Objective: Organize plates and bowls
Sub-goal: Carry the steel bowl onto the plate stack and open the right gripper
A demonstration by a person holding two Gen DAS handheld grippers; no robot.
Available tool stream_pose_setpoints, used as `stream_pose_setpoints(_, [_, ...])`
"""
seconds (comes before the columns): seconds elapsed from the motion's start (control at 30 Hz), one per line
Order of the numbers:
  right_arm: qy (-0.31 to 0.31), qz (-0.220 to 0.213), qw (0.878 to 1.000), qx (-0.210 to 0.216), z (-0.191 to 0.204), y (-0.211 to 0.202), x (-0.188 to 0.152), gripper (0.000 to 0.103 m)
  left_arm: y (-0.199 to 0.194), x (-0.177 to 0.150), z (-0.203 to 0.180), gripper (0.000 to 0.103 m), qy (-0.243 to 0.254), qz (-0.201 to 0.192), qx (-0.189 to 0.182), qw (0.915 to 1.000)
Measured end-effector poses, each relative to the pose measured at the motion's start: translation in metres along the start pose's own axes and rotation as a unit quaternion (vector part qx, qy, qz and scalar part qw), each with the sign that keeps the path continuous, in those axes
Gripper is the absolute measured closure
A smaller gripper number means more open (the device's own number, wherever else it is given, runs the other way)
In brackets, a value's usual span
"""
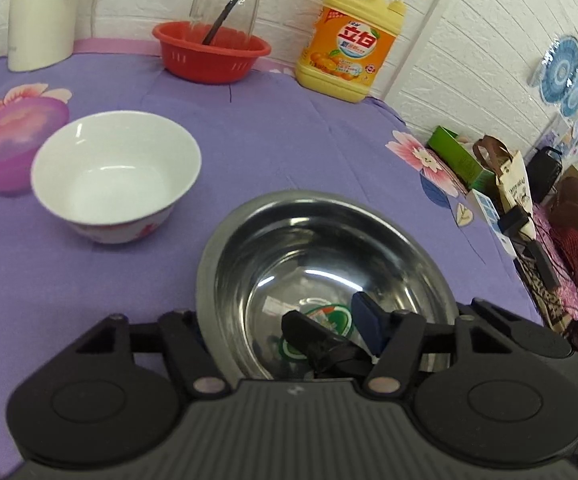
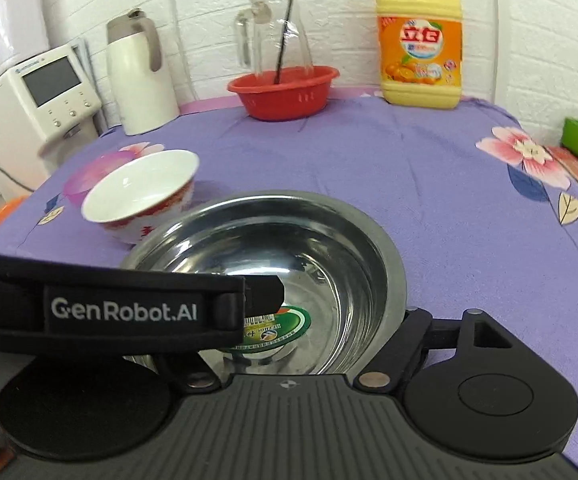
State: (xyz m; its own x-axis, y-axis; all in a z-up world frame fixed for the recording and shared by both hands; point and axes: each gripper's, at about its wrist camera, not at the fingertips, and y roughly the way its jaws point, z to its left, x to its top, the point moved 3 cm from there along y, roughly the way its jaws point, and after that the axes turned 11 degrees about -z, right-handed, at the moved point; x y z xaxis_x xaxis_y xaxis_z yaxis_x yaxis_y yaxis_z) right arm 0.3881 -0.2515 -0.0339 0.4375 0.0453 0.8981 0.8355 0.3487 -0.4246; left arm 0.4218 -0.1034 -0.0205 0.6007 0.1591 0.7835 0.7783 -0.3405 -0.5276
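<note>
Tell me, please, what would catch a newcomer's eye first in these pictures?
The shiny steel bowl sits nearest, a green sticker inside it. Left of it, a white porcelain bowl rests tilted on the purple floral tablecloth. At the back wall stand a yellow detergent jug and a red basket.

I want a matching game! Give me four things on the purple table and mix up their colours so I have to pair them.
Things:
1. soap bottle
2. big bowl nearest the tools
3. basket under the glass jug
4. small bowl beside the pink one

Colours:
A. shiny silver
B. white inside
C. yellow and orange
D. red

Right pairs: 1-C, 2-A, 3-D, 4-B
</note>
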Motion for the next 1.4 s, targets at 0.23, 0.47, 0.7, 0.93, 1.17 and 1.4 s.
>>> stream_pose_setpoints(0.23, [-0.009, 0.002, 1.000, 0.009, 0.030, -0.045, -0.024, 0.000, -0.048, -0.033, -0.002, 0.038, 0.026, 0.027, -0.014, 0.9992])
stream_pose_setpoints(0.47, [-0.010, 0.011, 1.000, -0.011, 0.043, -0.092, -0.050, 0.000, -0.085, -0.069, -0.016, 0.037, 0.037, 0.037, -0.052, 0.9973])
stream_pose_setpoints(0.7, [-0.004, 0.009, 1.000, -0.019, 0.046, -0.115, -0.065, 0.000, -0.100, -0.085, -0.026, 0.036, 0.047, 0.036, -0.055, 0.9967])
stream_pose_setpoints(0.93, [0.007, 0.009, 1.000, -0.013, 0.047, -0.128, -0.077, 0.000, -0.111, -0.098, -0.030, 0.036, 0.062, 0.037, -0.057, 0.9957])
stream_pose_setpoints(1.17, [0.015, 0.016, 1.000, -0.013, 0.046, -0.124, -0.086, 0.000, -0.100, -0.103, -0.026, 0.036, 0.063, 0.035, -0.053, 0.9960])
stream_pose_setpoints(1.4, [0.058, 0.019, 0.998, 0.005, 0.032, -0.127, -0.079, 0.000, -0.113, -0.084, -0.013, 0.014, 0.018, 0.026, -0.082, 0.9961])
